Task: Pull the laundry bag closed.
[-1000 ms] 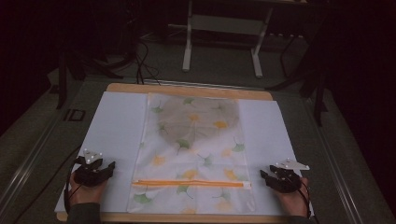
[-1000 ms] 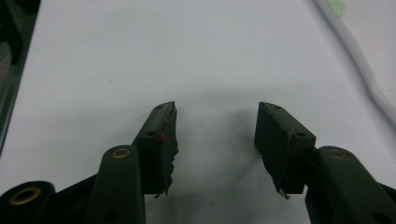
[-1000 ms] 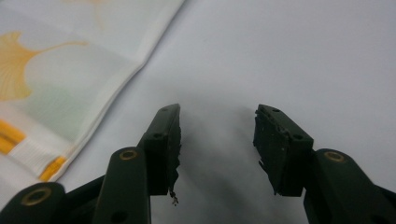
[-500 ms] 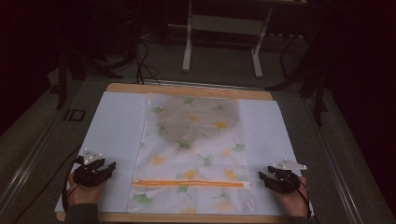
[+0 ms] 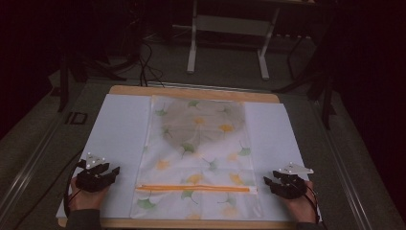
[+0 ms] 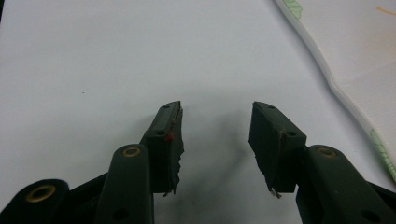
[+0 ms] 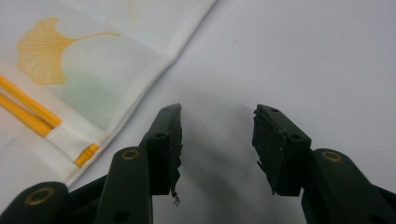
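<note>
- A white mesh bag [image 5: 201,158] printed with yellow and green ginkgo leaves lies flat in the middle of the worktop [image 5: 191,91], on a white sheet [image 5: 119,129] that covers most of the wooden top.
- An orange zipper [image 5: 196,188] runs straight across the bag near the edge closest to the person, from one side of the bag almost to the other.
- Something darker and rounded shows through the fabric in the far half of the bag; what it is cannot be told.
- The left claw [image 5: 111,172] rests on the white sheet to the left of the bag, near its near left corner and apart from it, held in the person's left hand [image 5: 82,197].
- In the left gripper view the left claw [image 6: 215,123] stands with its jaws wide apart and bare white sheet between them; the jaws have just been closing a little, with nothing between them. The bag's hem [image 6: 327,74] runs past at the right, clear of the jaws.
- The right claw [image 5: 269,182] sits on the sheet just right of the zipper's end, held in the person's right hand [image 5: 299,206].
- In the right gripper view the right claw [image 7: 217,122] is spread wide with nothing gripped; the bag's corner [image 7: 93,107], with the orange zipper end [image 7: 86,153], lies just left of the left jaw, not between the jaws.
</note>
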